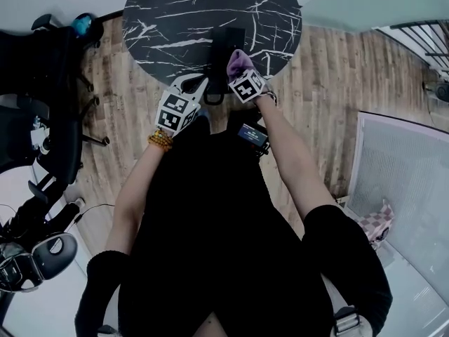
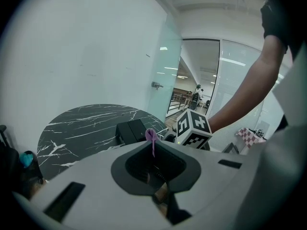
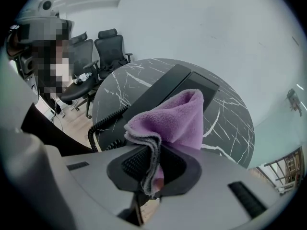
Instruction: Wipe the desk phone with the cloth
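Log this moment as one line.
right tongs: shut on purple cloth over desk phone | left tongs: shut, beside phone | wiping: contact unclear

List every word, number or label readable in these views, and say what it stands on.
No text can be read.
Marker cubes: only black-and-white square patterns, no letters or numbers.
Screen by the right forearm: lit, too small to read.
Phone: no print visible.
Cloth: no label visible.
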Tool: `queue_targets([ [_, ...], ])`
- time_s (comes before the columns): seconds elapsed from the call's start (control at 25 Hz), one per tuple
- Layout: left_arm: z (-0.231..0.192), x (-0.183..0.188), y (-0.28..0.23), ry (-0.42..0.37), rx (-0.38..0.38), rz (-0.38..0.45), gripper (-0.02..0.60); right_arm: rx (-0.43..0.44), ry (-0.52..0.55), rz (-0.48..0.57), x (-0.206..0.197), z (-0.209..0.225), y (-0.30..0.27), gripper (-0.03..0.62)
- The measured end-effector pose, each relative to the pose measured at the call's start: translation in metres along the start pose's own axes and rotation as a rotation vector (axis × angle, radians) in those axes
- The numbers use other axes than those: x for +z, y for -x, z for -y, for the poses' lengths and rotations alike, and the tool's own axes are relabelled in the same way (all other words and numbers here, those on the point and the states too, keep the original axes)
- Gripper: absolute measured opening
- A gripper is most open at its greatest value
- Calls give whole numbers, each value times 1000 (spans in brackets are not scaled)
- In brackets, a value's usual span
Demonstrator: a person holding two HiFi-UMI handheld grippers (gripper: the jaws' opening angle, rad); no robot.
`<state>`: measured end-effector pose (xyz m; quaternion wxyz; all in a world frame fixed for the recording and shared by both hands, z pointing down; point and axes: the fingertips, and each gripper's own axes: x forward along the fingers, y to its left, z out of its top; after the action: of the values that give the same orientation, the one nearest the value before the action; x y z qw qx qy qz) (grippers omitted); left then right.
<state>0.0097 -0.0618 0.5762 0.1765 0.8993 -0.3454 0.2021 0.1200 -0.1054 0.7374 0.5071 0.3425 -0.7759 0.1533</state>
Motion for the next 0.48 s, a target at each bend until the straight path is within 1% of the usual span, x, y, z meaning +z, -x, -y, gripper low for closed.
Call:
queue_targets([
  [0.24,3,-2,-1,0,-10,-10,23,6,-12,8,1,-2,-1,61],
  [0.4,4,-4,-2,6,-17,-12,23,-9,-13,15,3,4,4,61],
  [0.48,3,-4,-2,11,-15,-10,23,3,-25,13,2,2,2,61],
])
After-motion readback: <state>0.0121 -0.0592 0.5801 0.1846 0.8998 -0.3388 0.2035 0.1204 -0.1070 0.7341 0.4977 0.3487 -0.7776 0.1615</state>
